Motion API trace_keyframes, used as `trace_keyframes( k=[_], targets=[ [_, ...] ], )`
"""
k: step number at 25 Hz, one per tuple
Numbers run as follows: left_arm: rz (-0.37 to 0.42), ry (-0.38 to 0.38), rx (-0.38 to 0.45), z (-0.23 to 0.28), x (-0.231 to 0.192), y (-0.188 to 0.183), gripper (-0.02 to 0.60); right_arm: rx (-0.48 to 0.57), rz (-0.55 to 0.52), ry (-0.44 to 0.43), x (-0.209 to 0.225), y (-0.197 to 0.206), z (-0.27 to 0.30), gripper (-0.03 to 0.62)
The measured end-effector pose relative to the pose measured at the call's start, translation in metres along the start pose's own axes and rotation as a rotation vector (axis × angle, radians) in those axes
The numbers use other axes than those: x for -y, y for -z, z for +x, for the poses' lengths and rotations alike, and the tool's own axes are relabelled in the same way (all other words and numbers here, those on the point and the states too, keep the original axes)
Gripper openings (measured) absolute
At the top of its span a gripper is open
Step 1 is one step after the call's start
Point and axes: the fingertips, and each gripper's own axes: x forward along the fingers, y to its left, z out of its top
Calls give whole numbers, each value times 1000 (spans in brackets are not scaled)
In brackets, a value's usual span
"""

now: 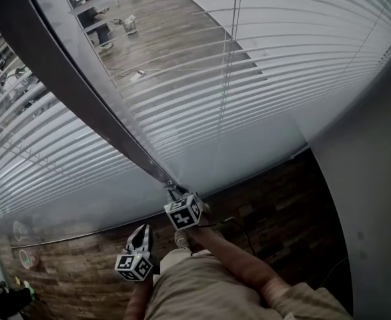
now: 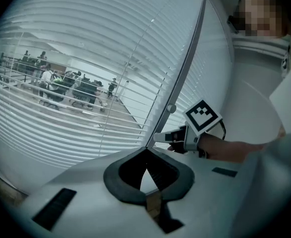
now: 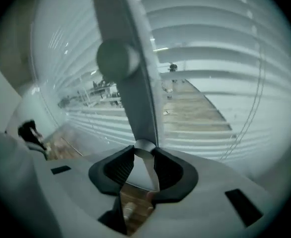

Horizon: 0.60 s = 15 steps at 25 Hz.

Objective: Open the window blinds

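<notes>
Right fingers [image 3: 168, 170] pinched the pale wand tip [image 3: 144, 146] between them; left fingers [image 2: 121, 173] met, empty. We judged a slow, steady twist best

Pouring in cool and bright through the blinds [image 3: 220, 78] beyond the jaws; bowing slats into fisheye curves, darkening at the rims; blurring the wand [image 3: 130, 98] rising from the right jaws.

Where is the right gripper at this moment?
Head view, lower centre: the right gripper sits at the lower end of the dark upright between the two blinds, right of the left gripper, jaws closed on a pale rod.
</notes>
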Motion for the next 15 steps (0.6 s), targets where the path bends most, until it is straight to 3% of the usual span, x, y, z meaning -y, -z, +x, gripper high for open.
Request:
trace_keyframes(
  k=[3, 4, 6, 8, 10, 15],
  targets=[
    [2, 5, -3, 0, 0, 1, 12, -27, -404, 185, 1, 6, 4, 126],
    [0, 5, -4, -1, -1, 2, 12, -15, -454, 200, 2, 8, 5, 121],
    [-4, 4, -3, -3, -3, 2, 12, 30, -392, 143, 2, 11, 6, 121],
    [-7, 1, -1, -5, -6, 1, 12, 90, -181, 14, 0, 13, 4, 123],
    [-9, -1, 1, -7, -10, 0, 12, 155, 124, -144, -1, 14, 0, 227],
    [-10, -1, 3, -6, -17, -2, 12, 271, 929, -486, 17, 3, -12, 233]
  ],
)
